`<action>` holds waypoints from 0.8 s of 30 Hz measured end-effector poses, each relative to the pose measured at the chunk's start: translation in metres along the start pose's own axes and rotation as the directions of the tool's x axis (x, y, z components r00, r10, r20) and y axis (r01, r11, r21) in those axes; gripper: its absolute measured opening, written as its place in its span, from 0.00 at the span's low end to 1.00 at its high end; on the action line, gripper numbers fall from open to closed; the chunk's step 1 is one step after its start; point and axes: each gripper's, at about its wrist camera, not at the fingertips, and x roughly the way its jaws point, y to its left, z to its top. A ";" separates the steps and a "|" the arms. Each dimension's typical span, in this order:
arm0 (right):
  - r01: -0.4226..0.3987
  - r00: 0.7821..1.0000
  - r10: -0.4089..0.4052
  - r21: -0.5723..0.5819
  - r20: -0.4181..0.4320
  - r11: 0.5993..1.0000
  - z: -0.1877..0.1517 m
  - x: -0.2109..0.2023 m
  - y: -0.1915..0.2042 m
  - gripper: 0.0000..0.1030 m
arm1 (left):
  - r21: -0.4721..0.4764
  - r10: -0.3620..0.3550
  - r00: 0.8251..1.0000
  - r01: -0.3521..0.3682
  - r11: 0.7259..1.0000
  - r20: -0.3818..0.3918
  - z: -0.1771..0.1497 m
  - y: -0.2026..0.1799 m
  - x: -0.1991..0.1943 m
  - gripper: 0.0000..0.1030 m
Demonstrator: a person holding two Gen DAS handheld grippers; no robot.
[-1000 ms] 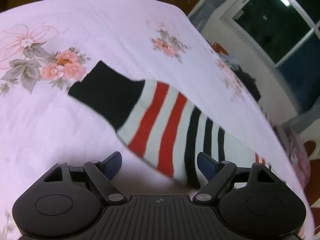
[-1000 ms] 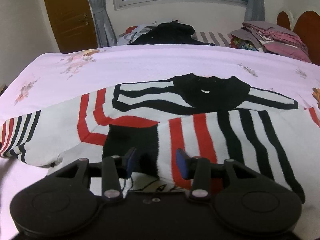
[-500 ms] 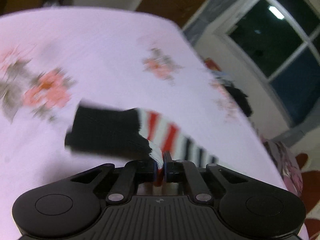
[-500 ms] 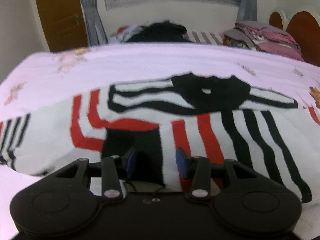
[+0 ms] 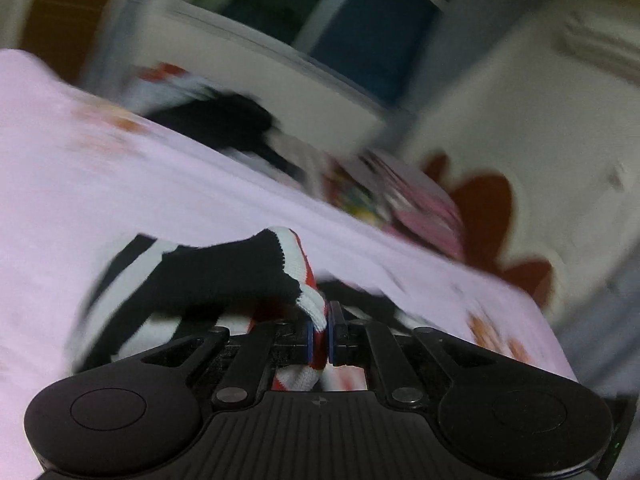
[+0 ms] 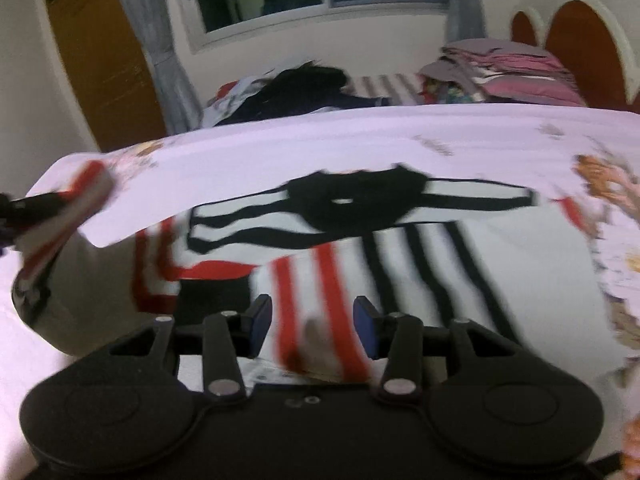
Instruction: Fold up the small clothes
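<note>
A small knit sweater [image 6: 400, 252] with black, white and red stripes and a black collar lies flat on the pink floral bedsheet [image 6: 280, 148]. My left gripper [image 5: 319, 340] is shut on the sweater's sleeve [image 5: 224, 272] near its black cuff and holds it lifted off the bed. That lifted sleeve [image 6: 68, 216] shows blurred at the left of the right wrist view. My right gripper [image 6: 313, 326] is open, low over the sweater's bottom hem, with red stripes between its fingers.
A heap of dark and mixed clothes [image 6: 304, 88] lies at the far side of the bed. A stack of pink and grey folded items [image 6: 508, 72] sits by the red headboard [image 6: 580, 44]. A window and a wooden door stand beyond.
My left gripper closed on the sleeve, then lifted it and swung it toward the sweater's body. My right gripper stayed open over the hem and shifted a little.
</note>
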 end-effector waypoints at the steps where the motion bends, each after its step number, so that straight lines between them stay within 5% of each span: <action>1: 0.008 1.000 -0.008 0.014 0.001 1.000 -0.001 -0.004 -0.010 0.44 | 0.026 -0.024 0.999 0.025 0.999 -0.029 -0.007 -0.014 0.015 0.06; 6: 0.043 0.999 -0.042 0.070 -0.018 0.997 -0.012 -0.015 -0.048 0.46 | 0.132 0.006 0.970 0.027 0.991 -0.241 -0.049 -0.055 0.081 0.06; 8: 0.040 0.999 -0.039 0.074 -0.018 0.996 -0.014 -0.018 -0.055 0.52 | 0.138 0.017 0.966 0.019 0.990 -0.258 -0.058 -0.054 0.079 0.07; 9: 0.029 0.999 -0.028 0.072 -0.015 0.997 -0.014 -0.018 -0.057 0.55 | 0.137 0.026 0.968 0.009 0.991 -0.249 -0.061 -0.055 0.070 0.18; 10: 0.021 1.000 -0.020 0.069 -0.011 0.997 -0.015 -0.019 -0.057 0.57 | 0.144 0.036 0.971 -0.001 0.990 -0.238 -0.060 -0.054 0.064 0.44; 12: 0.003 1.000 -0.002 0.057 -0.013 0.998 -0.014 -0.016 -0.053 0.58 | 0.171 0.085 0.980 -0.055 0.984 -0.179 -0.062 -0.053 0.038 0.76; 17: -0.073 0.997 0.073 0.007 -0.013 0.997 -0.010 -0.010 -0.024 0.63 | 0.177 0.173 0.980 -0.154 0.972 -0.096 -0.049 -0.028 -0.009 0.77; 21: -0.102 0.995 0.100 -0.088 -0.029 0.991 -0.009 0.004 0.010 0.65 | 0.179 0.300 0.953 -0.286 0.941 -0.053 -0.052 0.009 -0.040 0.77; 24: -0.050 0.999 0.046 -0.174 -0.030 0.983 -0.009 0.020 0.031 0.65 | 0.216 0.373 0.926 -0.354 0.910 -0.056 -0.064 0.028 -0.048 0.77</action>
